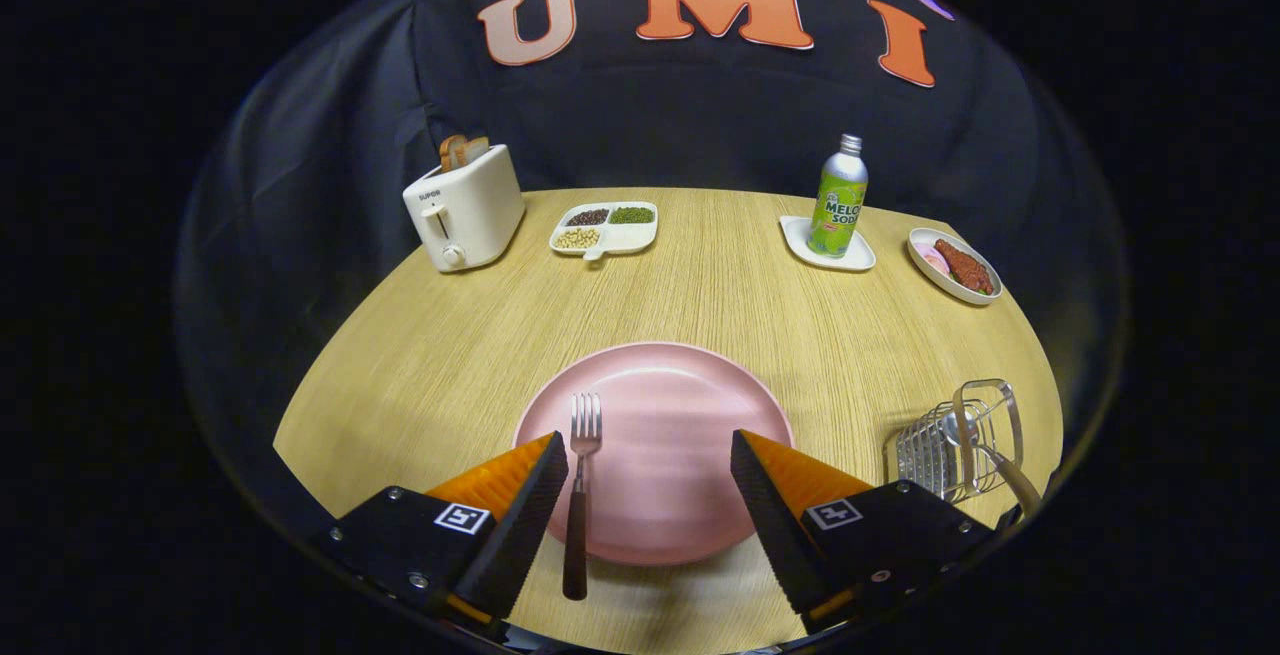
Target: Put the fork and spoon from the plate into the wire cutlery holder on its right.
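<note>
gripper (650,455) held low over near edge of table (420,355), aimed forward and slightly down, fingers spread wide, gripping nothing. fork (579,485) between fingers, close beside left one: metal tines on plate (665,435), dark handle crossing near rim onto table. plate round, smooth, pink, shallow, lying between and just ahead of fingers. wire cutlery holder (950,445) to right of plate, near right finger: thin metal wire grid, lying tilted. spoon (975,445) already at holder, bowl against wire, pale handle pointing toward near edge. table top light wood grain. beyond plate: white toaster (465,210) with bread, divided white tray (605,228) of beans, green bottle (838,197) upright on white coaster, oval dish (955,265) of food.
</note>
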`<state>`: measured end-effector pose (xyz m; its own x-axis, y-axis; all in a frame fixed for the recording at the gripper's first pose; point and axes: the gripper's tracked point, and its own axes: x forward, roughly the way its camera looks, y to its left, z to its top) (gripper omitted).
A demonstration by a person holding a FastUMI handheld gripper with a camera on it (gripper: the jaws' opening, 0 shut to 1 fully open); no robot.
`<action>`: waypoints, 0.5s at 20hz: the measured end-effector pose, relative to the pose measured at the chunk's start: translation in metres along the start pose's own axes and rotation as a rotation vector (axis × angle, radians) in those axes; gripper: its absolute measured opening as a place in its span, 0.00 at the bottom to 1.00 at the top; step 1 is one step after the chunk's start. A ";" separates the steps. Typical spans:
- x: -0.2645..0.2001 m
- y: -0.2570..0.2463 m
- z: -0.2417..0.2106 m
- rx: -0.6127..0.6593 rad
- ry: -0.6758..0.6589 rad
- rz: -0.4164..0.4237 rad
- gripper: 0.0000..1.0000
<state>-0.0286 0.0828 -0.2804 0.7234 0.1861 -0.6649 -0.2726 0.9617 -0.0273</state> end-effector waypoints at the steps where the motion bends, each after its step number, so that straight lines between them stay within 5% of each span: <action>1: 0.003 0.003 -0.006 -0.006 0.013 0.003 0.99; 6: 0.015 0.023 -0.033 -0.038 0.088 0.032 0.98; 10: 0.024 0.028 -0.047 -0.063 0.123 0.029 0.83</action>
<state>-0.0487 0.1044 -0.3321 0.6327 0.1839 -0.7523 -0.3340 0.9412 -0.0508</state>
